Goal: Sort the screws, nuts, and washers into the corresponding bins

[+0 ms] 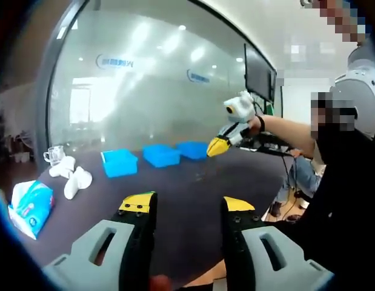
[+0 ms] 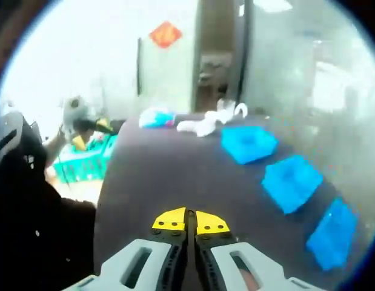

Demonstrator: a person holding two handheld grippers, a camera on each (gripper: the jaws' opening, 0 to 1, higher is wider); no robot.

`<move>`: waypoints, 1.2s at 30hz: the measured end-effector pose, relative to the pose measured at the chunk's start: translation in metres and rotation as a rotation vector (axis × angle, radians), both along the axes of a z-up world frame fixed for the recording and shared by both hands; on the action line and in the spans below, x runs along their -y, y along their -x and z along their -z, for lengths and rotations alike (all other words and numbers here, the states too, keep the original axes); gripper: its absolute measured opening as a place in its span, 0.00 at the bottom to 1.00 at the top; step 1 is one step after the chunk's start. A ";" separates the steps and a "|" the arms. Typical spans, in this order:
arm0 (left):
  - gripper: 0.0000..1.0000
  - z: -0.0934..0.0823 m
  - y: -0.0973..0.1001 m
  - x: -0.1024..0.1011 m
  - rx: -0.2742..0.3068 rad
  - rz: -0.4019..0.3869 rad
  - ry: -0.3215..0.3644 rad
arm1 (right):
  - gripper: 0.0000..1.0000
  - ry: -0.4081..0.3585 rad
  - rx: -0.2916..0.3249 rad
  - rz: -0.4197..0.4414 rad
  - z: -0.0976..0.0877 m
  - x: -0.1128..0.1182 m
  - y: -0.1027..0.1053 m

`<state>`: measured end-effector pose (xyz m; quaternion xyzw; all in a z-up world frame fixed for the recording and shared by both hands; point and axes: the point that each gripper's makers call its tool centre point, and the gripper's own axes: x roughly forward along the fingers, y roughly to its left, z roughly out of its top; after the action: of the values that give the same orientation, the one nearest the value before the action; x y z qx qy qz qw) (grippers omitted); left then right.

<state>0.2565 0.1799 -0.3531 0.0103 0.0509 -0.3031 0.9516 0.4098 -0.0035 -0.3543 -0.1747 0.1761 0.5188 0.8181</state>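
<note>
Bins [image 2: 291, 182] sit in a row of three along the far side of our dark table [image 2: 169, 182]. Our right gripper [image 2: 186, 219], jaws shut and empty, hangs nearer them. Our left gripper [image 1: 186, 206] is open and empty. We cannot see any screws.

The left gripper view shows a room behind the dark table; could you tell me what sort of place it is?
Probably an office or lab: a frosted glass wall with logos, a wall-mounted dark monitor and three blue plastic bins on the table.

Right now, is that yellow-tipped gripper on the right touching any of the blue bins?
Apart. In the left gripper view the right gripper hangs in the air, above the dark table, beside the blue bins.
</note>
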 end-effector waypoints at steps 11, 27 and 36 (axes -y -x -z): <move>0.41 -0.006 -0.003 -0.003 0.011 -0.009 0.002 | 0.01 -0.209 0.189 0.227 -0.030 0.028 0.006; 0.41 -0.010 -0.006 -0.005 0.019 -0.016 0.004 | 0.01 -0.369 0.226 0.387 -0.064 0.024 -0.054; 0.41 -0.011 -0.006 -0.007 0.021 -0.025 0.006 | 0.01 -0.386 0.246 0.476 -0.076 0.015 -0.126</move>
<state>0.2629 0.1873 -0.3417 0.0101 0.0402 -0.2911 0.9558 0.5359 -0.0184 -0.2784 -0.0318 0.0104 0.3117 0.9496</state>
